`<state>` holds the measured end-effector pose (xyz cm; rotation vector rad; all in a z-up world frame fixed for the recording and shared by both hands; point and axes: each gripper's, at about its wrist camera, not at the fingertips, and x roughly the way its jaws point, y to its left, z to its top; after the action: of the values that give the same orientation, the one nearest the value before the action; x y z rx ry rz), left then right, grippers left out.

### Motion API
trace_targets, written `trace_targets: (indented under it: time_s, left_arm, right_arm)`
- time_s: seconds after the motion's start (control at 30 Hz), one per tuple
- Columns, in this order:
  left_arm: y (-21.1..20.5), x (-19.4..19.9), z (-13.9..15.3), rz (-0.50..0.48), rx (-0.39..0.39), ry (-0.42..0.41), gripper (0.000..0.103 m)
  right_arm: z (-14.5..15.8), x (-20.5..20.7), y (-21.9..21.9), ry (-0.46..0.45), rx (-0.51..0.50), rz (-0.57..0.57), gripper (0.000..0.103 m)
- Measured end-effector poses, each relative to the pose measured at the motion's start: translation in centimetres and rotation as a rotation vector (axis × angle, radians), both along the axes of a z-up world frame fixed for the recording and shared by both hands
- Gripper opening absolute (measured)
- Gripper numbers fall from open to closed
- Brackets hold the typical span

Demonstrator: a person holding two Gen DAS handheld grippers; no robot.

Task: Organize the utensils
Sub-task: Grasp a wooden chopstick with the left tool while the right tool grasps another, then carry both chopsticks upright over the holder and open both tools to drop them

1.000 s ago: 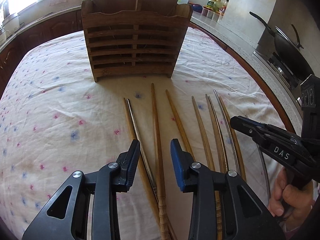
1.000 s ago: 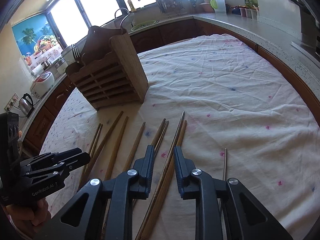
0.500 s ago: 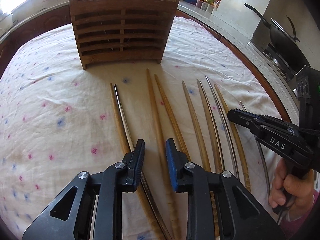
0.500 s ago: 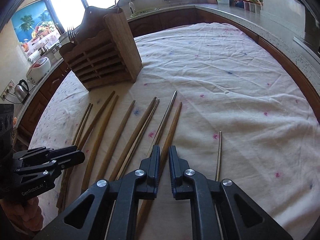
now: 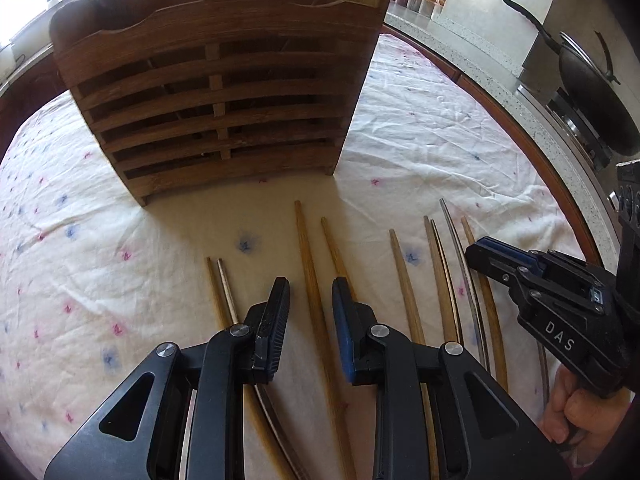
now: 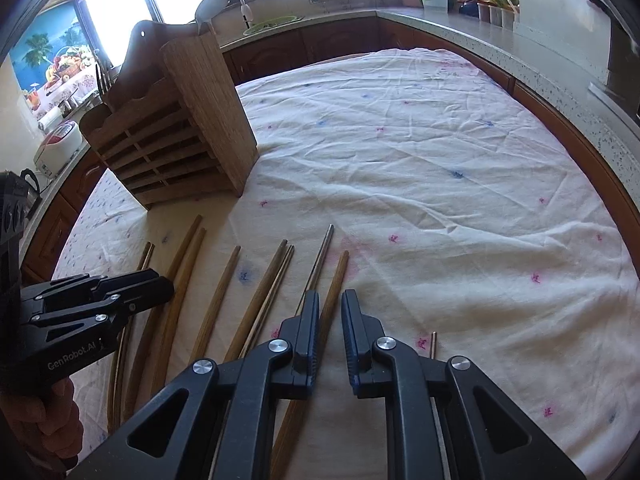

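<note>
Floral-clothed worktop [image 5: 420, 152] carries loose chopsticks [image 5: 316, 304] fanned under both tools, slatted wooden holder [image 5: 216, 108] ahead. Left tool [image 5: 311, 296] spread, empty; right tool [image 6: 330, 312] narrowly parted, empty. Chopsticks: light, stiff, likely slippery; pinch mid-shaft.

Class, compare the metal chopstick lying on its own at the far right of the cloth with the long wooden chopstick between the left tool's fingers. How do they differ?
The lone metal chopstick is thin, grey and apart from the row; the wooden chopstick is thicker, brown and lies among others. The wooden one's tip reaches nearer the wooden holder. Both lie flat on the cloth, ungripped.
</note>
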<state>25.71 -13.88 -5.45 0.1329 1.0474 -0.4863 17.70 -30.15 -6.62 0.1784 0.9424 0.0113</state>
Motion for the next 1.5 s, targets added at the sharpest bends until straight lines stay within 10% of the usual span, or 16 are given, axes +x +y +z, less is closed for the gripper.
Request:
trace_targets:
  time_s: [0.47, 1.07, 1.5]
  left_arm:
    - [0.0, 0.6, 0.7, 0.021, 0.003, -0.051, 0.006]
    - [10.8, -8.5, 14.3, 0.104, -0.360, -0.253, 0.005]
    - [13.6, -10.0, 17.7, 0.152, -0.381, -0.352, 0.005]
  right_arm:
    - [0.5, 1.1, -0.4, -0.021, 0.033, 0.002, 0.006]
    - [15.1, -7.7, 1.2, -0.370, 0.092, 0.070, 0.005]
    - [19.3, -7.8, 2.3, -0.479, 0.066, 0.097, 0.005]
